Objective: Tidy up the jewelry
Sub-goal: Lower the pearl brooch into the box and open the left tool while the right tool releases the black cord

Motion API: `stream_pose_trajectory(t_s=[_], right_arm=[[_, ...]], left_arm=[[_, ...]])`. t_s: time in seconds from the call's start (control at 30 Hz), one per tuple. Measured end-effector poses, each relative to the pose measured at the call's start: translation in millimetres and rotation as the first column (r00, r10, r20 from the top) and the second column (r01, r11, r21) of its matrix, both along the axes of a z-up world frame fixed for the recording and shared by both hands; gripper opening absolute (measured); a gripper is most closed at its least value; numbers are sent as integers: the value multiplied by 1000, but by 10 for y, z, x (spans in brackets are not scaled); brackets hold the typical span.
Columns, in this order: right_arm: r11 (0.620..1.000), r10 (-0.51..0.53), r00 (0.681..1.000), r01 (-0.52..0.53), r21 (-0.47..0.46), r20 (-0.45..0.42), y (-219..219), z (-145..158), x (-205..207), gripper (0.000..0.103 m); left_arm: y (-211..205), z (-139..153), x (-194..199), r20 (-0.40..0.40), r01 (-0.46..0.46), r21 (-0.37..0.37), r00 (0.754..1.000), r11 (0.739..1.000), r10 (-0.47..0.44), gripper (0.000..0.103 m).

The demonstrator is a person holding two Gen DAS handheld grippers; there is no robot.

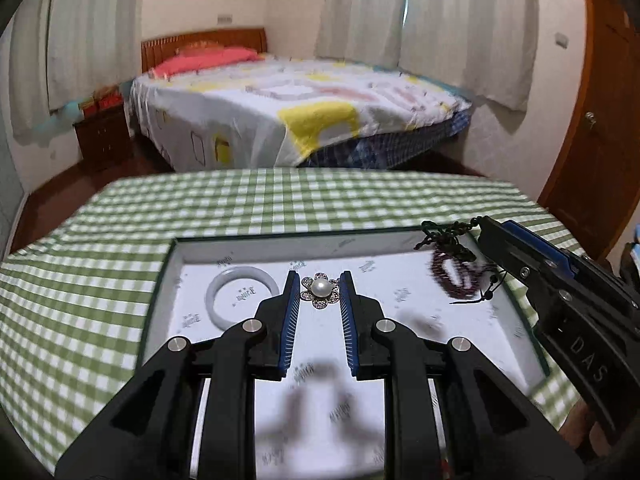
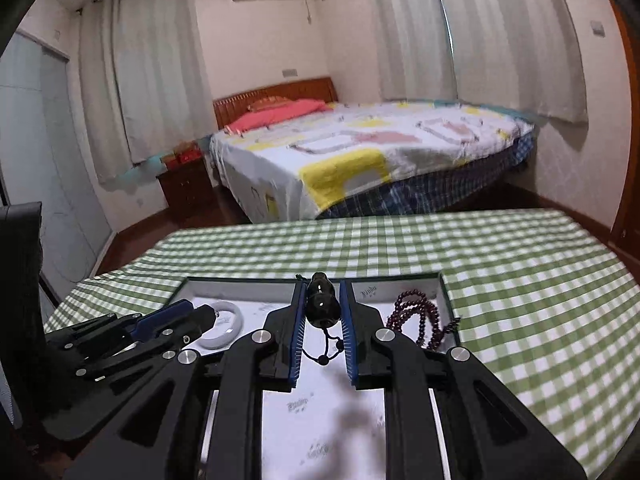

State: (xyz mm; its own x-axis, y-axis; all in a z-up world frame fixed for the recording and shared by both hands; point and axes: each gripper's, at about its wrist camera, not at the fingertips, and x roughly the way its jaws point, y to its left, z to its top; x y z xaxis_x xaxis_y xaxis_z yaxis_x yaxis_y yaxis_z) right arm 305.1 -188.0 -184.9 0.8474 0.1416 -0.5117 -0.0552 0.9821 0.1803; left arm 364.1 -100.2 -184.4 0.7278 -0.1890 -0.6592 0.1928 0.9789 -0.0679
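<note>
Only the left wrist view shows the pearl flower brooch (image 1: 320, 293) clamped in the left gripper (image 1: 320, 292) above the tray (image 1: 168, 280). The right view shows the right gripper (image 2: 322, 304) pinching a dark gourd pendant (image 2: 322, 303). Both grippers tilt downward over the checked worktop (image 2: 520, 280), beside the white bangle (image 1: 240, 292) and red bead bracelet (image 2: 420, 320).

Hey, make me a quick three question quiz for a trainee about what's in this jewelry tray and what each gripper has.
1. True or false: the left gripper holds the pearl flower brooch.
2. What does the right gripper hold? A) white bangle B) dark gourd pendant C) red bead string
3. Fill in: the white bangle lies in the ___.

Key
1. True.
2. B: the dark gourd pendant, its cord hanging below. The red bead string lies in the tray.
3. Tray.
</note>
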Motion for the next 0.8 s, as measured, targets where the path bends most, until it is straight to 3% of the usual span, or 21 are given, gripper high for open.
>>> stream_pose_trajectory(t_s=[0.27,0.43,0.6,0.67,0.73,0.8], right_arm=[[1000,6,985,-8,-9,-172,-100,-315,519,18],[999,30,960,-38,-24,-277,-62,-449,733,18],[997,47,934,-63,-35,-354,-29,-570,850,18],[997,52,925,-66,-24,-377,-39,-612,873,18],[998,51,922,-64,-22,-384,-45,-619,881,20],[998,47,923,-59,-18,-382,-55,-605,872,40]], left_arm=[[-28,-341,569,-157,-7,23,988,1000,11,20],[-59,-516,760,-262,7,33,965,999,2,20],[-64,-606,831,-291,7,52,957,999,9,21],[-77,-608,840,-289,7,59,957,998,10,28],[-86,-601,843,-290,15,47,957,999,-1,44],[-97,-592,848,-283,8,50,959,999,7,53]])
